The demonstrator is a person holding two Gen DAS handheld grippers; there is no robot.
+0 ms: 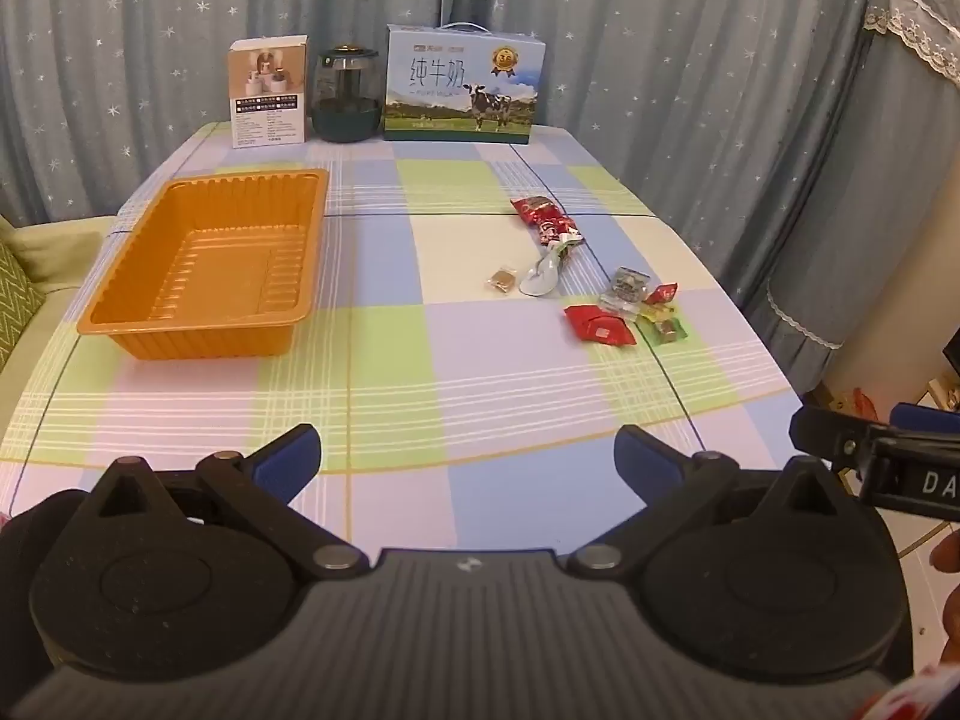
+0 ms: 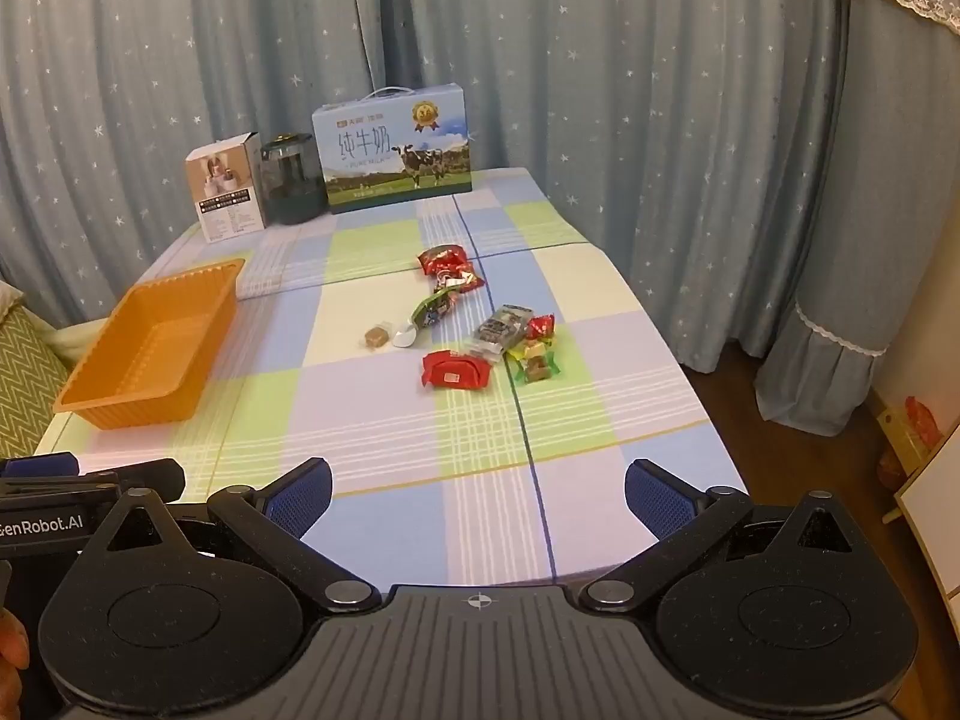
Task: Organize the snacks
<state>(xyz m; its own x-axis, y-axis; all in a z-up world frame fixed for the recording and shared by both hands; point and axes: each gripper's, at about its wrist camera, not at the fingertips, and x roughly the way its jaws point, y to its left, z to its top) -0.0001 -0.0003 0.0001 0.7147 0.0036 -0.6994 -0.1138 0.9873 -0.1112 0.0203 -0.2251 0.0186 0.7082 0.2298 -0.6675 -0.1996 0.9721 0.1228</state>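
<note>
Blue ribbed pads (image 1: 288, 456), ribbed orange plastic tray (image 1: 204, 258), crinkly snack wrappers (image 1: 600, 324)

The tray (image 1: 204, 264) sits on the left side of the bench (image 1: 456, 372). The snacks (image 1: 600, 282) lie scattered to its right, well apart. Along the far edge stand a small box (image 1: 268, 93), a jar (image 1: 347, 95) and a milk carton (image 1: 463, 87), left to right.
</note>
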